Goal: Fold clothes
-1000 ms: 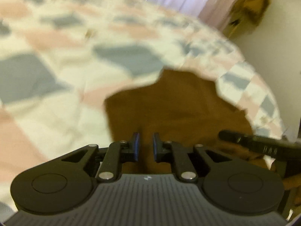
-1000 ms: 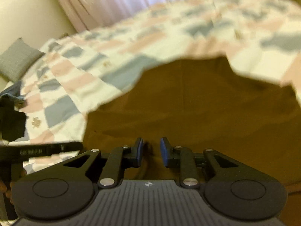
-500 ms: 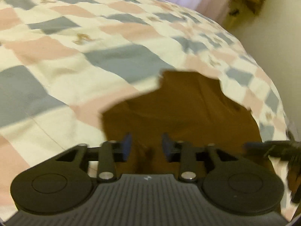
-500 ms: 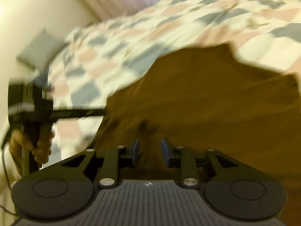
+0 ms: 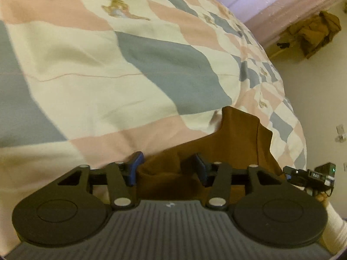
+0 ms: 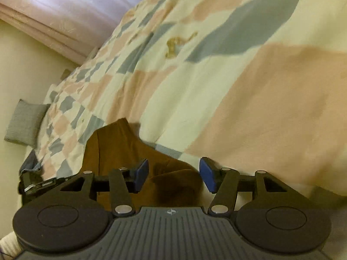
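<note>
Patchwork bedspread (image 5: 121, 69) fills both your views, with the brown garment (image 5: 234, 147) lying on it near the grippers.

Left wrist view: curtains and a wall sit beyond the bed; your left gripper (image 5: 167, 169) has a bunched fold of the brown garment between its blue pads, jaws closing, the left pad touching the cloth and a sliver of gap at the right one. Your other gripper (image 5: 310, 176) shows at the right edge. Right wrist view: a grey cushion (image 6: 25, 122) rests against the wall; your right gripper (image 6: 174, 174) stands spread and opening, the cloth's edge lying loose between the pads, untouched.
</note>
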Tool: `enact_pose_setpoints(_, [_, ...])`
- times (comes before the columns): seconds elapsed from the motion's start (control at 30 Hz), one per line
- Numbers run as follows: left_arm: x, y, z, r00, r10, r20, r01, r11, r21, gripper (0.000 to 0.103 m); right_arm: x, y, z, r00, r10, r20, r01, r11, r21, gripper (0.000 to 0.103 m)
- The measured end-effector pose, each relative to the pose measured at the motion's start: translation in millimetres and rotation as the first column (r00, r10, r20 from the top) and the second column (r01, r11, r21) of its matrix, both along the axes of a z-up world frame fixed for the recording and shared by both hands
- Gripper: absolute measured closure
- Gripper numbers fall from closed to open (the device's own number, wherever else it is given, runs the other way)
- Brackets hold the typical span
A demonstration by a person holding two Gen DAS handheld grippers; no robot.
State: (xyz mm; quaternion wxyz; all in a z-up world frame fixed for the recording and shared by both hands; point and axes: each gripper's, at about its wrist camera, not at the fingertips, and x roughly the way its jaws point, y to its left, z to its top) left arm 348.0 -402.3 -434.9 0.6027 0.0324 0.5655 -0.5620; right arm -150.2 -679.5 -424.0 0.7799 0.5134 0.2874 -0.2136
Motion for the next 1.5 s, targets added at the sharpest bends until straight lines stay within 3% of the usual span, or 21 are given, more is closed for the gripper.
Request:
enact_pose_setpoints(0.03, [-2, -2, 0, 1.000, -0.018, 0.001, 0.018, 1.000, 0.000, 0.095, 4, 0, -5, 1.000, 0.014, 0.010, -0.014, 1.000, 0.017, 0.051])
enact_pose_setpoints(0.07, [-4, -5, 0, 0.999, -0.037, 0.001, 0.037, 0.999, 0.001, 0.096, 3, -1, -7, 0.999, 0.032, 0.019, -0.032, 0.999, 0.029, 0.076])
enact_pose_setpoints(0.1, [-7, -6, 3, 0.999, -0.042, 0.018, 0.042, 0.999, 0.003, 0.097, 6, -3, -9, 0.998, 0.054, 0.017, -0.054, 0.997, 0.045, 0.088])
enact_pose_setpoints(0.17, [-10, -3, 12, 0.998, -0.051, 0.030, 0.050, 0.999, 0.004, 0.098, 7, -4, -7, 0.997, 0.069, 0.027, -0.070, 0.996, 0.050, 0.092])
enact_pose_setpoints(0.3, [-15, 18, 45, 0.999, -0.050, 0.022, 0.050, 0.999, -0.020, 0.098, -8, 4, 21, 0.993, 0.062, 0.097, -0.068, 0.995, 0.069, 0.093])
enact_pose_setpoints(0.43, [-35, 57, 94, 0.993, -0.106, 0.048, 0.109, 0.993, -0.050, 0.098, -28, 35, 65, 0.984, 0.094, 0.152, -0.102, 0.994, 0.045, 0.093])
enact_pose_setpoints(0.67, [-88, 179, 145, 0.970, -0.241, 0.017, 0.242, 0.968, -0.059, 0.098, -111, 149, 110, 0.987, 0.078, 0.142, -0.095, 0.989, 0.117, 0.093])
enact_pose_setpoints(0.73, [-110, 216, 141, 0.950, -0.311, 0.034, 0.313, 0.949, -0.033, 0.098, -137, 193, 108, 0.992, 0.087, 0.095, -0.099, 0.985, 0.139, 0.094])
enact_pose_setpoints(0.87, [-154, 286, 96, 0.927, -0.374, 0.030, 0.372, 0.927, 0.055, 0.099, -176, 271, 82, 0.998, 0.060, -0.009, -0.058, 0.980, 0.189, 0.095])
enact_pose_setpoints(1.03, [-176, 321, 66, 0.948, -0.312, 0.061, 0.311, 0.950, 0.029, 0.096, -201, 329, 56, 0.996, -0.022, -0.091, 0.037, 0.986, 0.165, 0.097])
enact_pose_setpoints(1.1, [-188, 323, 72, 0.928, -0.339, 0.152, 0.339, 0.940, 0.026, 0.096, -199, 335, 57, 0.991, -0.014, -0.135, 0.030, 0.993, 0.116, 0.095])
enact_pose_setpoints(1.13, [-195, 324, 77, 0.907, -0.368, 0.205, 0.370, 0.928, 0.027, 0.093, -195, 338, 62, 0.989, 0.020, -0.148, -0.008, 0.997, 0.079, 0.087])
enact_pose_setpoints(1.17, [-203, 324, 83, 0.881, -0.396, 0.257, 0.403, 0.915, 0.030, 0.088, -192, 341, 69, 0.985, 0.038, -0.166, -0.032, 0.999, 0.036, 0.083])
enact_pose_setpoints(1.2, [-210, 325, 88, 0.852, -0.423, 0.309, 0.434, 0.900, 0.035, 0.076, -187, 344, 78, 0.979, 0.062, -0.193, -0.067, 0.997, -0.023, 0.076])
enact_pose_setpoints(1.3, [-239, 334, 98, 0.712, -0.513, 0.480, 0.541, 0.836, 0.091, 0.065, -177, 358, 98, 0.955, 0.171, -0.241, -0.218, 0.959, -0.183, 0.056])
enact_pose_setpoints(1.33, [-246, 335, 97, 0.680, -0.529, 0.507, 0.558, 0.822, 0.110, 0.064, -172, 362, 100, 0.942, 0.209, -0.262, -0.270, 0.936, -0.227, 0.054])
enact_pose_setpoints(1.43, [-260, 336, 93, 0.632, -0.524, 0.571, 0.561, 0.818, 0.129, 0.065, -165, 371, 89, 0.904, 0.305, -0.301, -0.388, 0.881, -0.272, 0.055])
enact_pose_setpoints(1.5, [-265, 336, 98, 0.625, -0.483, 0.613, 0.546, 0.832, 0.100, 0.068, -162, 373, 83, 0.893, 0.336, -0.299, -0.420, 0.860, -0.289, 0.055])
